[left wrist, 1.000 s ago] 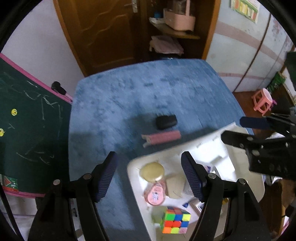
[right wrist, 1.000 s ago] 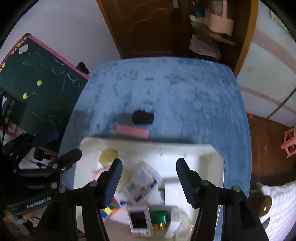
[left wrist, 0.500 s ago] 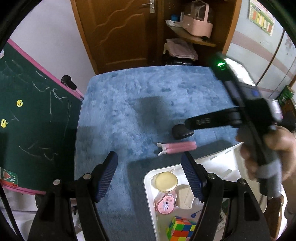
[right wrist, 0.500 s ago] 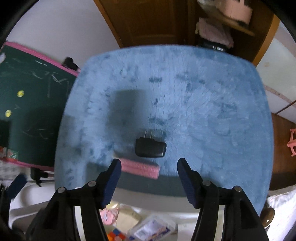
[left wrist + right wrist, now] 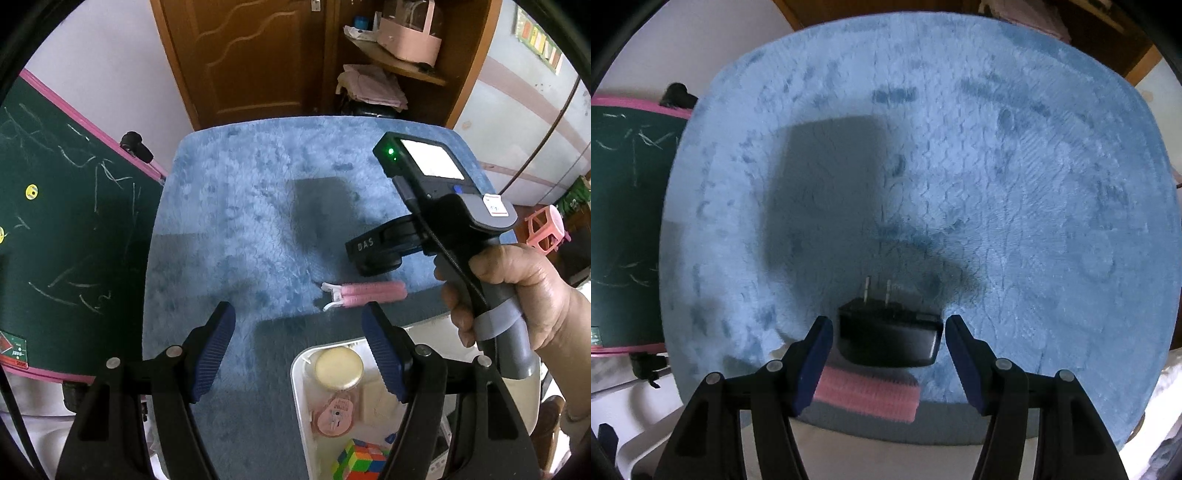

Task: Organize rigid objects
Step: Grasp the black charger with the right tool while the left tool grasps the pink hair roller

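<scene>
Blue fuzzy table (image 5: 997, 184), black plug adapter (image 5: 888, 338), pink comb (image 5: 866, 395), white bin (image 5: 301, 373) at its edge

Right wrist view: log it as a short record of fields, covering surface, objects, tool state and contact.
surface: fluffy blue cloth-covered table
object 1: black plug adapter with two metal prongs, lying between the open right tool pads
object 2: pink ribbed hair clip, nearer the camera than the adapter
contact: pads flank the adapter, gaps visible on both sides
</scene>
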`<state>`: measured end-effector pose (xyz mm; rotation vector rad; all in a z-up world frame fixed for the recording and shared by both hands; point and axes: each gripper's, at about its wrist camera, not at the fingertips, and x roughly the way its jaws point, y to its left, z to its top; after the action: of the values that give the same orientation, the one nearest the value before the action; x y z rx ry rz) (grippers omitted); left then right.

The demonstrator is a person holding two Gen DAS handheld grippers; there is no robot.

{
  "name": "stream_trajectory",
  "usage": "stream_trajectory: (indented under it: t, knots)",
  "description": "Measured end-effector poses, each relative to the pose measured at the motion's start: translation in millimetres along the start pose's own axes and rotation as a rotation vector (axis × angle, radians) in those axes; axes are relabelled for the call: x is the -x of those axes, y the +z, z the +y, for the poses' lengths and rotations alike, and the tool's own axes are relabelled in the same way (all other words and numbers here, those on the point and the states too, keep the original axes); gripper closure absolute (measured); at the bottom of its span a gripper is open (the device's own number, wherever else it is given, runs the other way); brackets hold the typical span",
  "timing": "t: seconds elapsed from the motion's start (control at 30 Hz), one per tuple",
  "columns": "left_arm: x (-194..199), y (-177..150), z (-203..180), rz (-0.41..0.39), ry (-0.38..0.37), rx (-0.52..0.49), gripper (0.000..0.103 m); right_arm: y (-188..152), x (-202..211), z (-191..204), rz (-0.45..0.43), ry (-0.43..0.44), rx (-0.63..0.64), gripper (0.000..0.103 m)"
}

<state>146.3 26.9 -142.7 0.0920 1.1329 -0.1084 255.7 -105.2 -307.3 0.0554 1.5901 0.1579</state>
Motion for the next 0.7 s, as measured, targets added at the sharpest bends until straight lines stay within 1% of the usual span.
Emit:
stream_trajectory:
  t: [0.2, 0.3, 0.4, 0.5, 0.6, 0.7]
  knots:
    - [-7.8, 5.3, -5.4, 0.012, 0.004, -0.014, 0.029, 0.8, -9.7, -0.6, 0.03, -0.004, -0.014, 0.038]
    - [-13.5, 8.7, -12.5, 0.021, 0.008, -0.056, 0.029, 0.0, -8.0, -1.4, 0.026, 0.003, -0.004, 0.039]
    - [-22.6, 12.5, -21.7, 0.039, 0.008, -0.123, 0.029, 1.9, -6.2, -3.2, 0.019, 0.011, 0.006, 0.039]
    - [-36.1, 16.7, -31.3, 0.082, -0.01, -0.201, 0.029, -1.2, 5.9, -15.1, -0.002, 0.034, 0.0, 0.039]
    - [-52.9, 23.1, -40.3, 0.156, -0.064, -0.284, 0.029, -3.7, 18.3, -25.9, -0.019, 0.059, -0.007, 0.039]
    - [-68.2, 32.2, -49.9, 0.224, -0.098, -0.389, 0.029, -5.1, 28.8, -36.0, -0.039, 0.081, -0.026, 0.039]
